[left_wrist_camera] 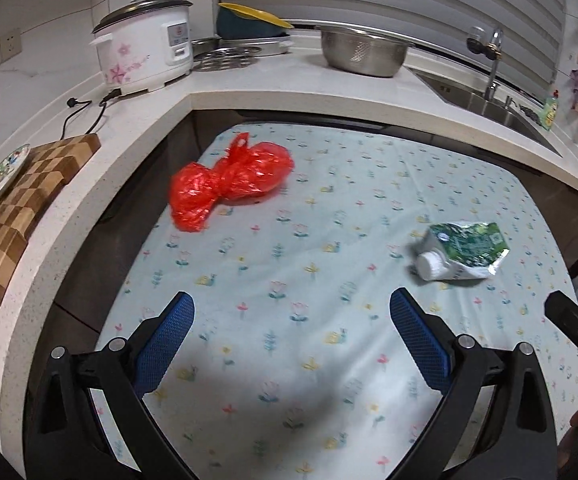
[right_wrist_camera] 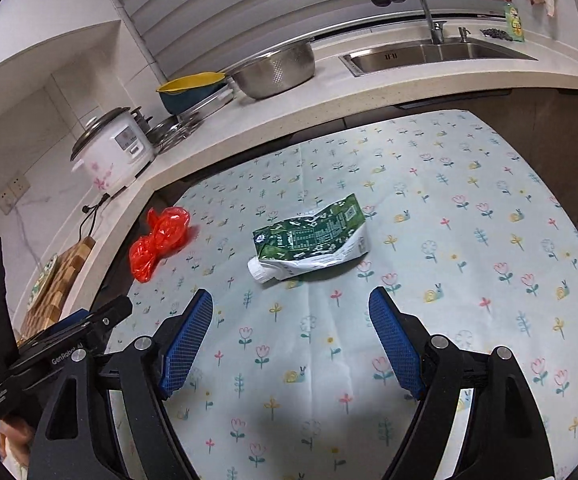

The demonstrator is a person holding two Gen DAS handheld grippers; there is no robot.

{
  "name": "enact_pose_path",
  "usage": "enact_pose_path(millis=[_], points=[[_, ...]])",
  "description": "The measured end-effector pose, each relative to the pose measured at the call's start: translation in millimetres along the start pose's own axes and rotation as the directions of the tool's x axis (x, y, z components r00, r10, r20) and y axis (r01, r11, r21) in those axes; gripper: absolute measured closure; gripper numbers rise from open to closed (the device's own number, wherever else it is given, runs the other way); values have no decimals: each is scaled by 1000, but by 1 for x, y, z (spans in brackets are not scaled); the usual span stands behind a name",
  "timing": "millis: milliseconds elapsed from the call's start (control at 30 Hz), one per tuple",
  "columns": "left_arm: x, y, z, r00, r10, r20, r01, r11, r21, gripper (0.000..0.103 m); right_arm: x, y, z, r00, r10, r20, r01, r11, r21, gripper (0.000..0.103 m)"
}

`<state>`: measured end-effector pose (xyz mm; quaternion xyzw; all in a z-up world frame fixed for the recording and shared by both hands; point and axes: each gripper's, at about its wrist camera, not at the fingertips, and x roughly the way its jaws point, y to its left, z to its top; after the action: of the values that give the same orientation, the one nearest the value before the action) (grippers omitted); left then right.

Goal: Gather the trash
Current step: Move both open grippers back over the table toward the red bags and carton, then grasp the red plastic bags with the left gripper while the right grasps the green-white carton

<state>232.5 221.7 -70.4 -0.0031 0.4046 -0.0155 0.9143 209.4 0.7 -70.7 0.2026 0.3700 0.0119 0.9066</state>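
Left wrist view: looks forward and down over the flowered tablecloth [left_wrist_camera: 329,208] from its near edge, facing the counter corner and rice cooker [left_wrist_camera: 145,54].
Right wrist view: same slant, set further right, facing the sink [right_wrist_camera: 437,54].
Shared: cloth, red plastic bag [left_wrist_camera: 231,182] [right_wrist_camera: 161,242], crumpled green carton [left_wrist_camera: 463,250] [right_wrist_camera: 313,238], steel colander [left_wrist_camera: 363,50] [right_wrist_camera: 275,66].

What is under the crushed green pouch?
The green pouch lies on the flowered tablecloth. Only cloth shows around it; whatever is directly beneath stays covered.
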Motion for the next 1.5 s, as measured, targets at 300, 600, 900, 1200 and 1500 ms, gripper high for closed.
enact_pose_path(millis=[300, 600, 900, 1200, 1500], points=[[85, 79, 45, 998, 65, -26, -66, 998, -23, 9, 38, 4, 29, 999, -30, 11, 30, 999, 27, 26], [151, 98, 71, 1000, 24, -7, -24, 1000, -5, 9, 70, -3, 39, 998, -55, -7, 56, 998, 40, 26], [166, 71, 70, 997, -65, -32, 68, 995, 77, 65, 77, -2, 45, 998, -56, 5, 56, 998, 38, 26], [125, 14, 54, 990, -137, -37, 140, 984, 108, 72, 70, -14, 30, 997, -79, -12, 80, 994, 69, 26], [86, -29, 14, 980, -169, -105, 173, 984, 36, 72, 76, -19, 11, 997, -46, -55, 52, 992, 114, 26]])
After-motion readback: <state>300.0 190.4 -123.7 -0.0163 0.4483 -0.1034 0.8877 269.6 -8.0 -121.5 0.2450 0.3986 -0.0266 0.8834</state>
